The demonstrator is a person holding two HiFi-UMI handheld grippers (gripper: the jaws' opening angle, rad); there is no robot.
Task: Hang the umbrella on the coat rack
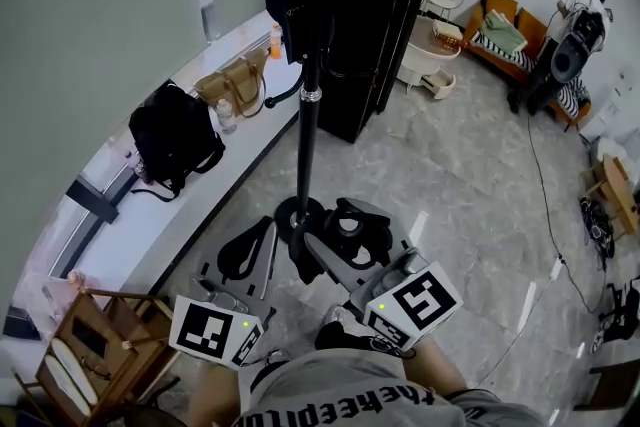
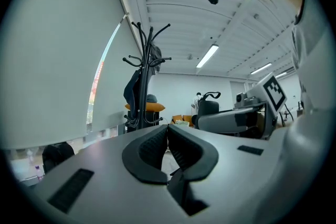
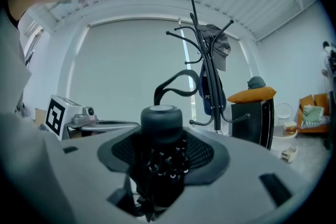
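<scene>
Black folded umbrella (image 3: 161,123), wrist strap (image 3: 176,83) looped, clamped in right gripper (image 3: 163,157).

Grey marble floor (image 1: 470,175), pale wall (image 1: 90,5), black cabinet (image 1: 365,55)

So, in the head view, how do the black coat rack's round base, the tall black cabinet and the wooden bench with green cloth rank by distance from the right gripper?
From the right gripper:
1. Black coat rack's round base, just ahead-left.
2. Tall black cabinet, beyond the rack.
3. Wooden bench with green cloth, far right.
</scene>
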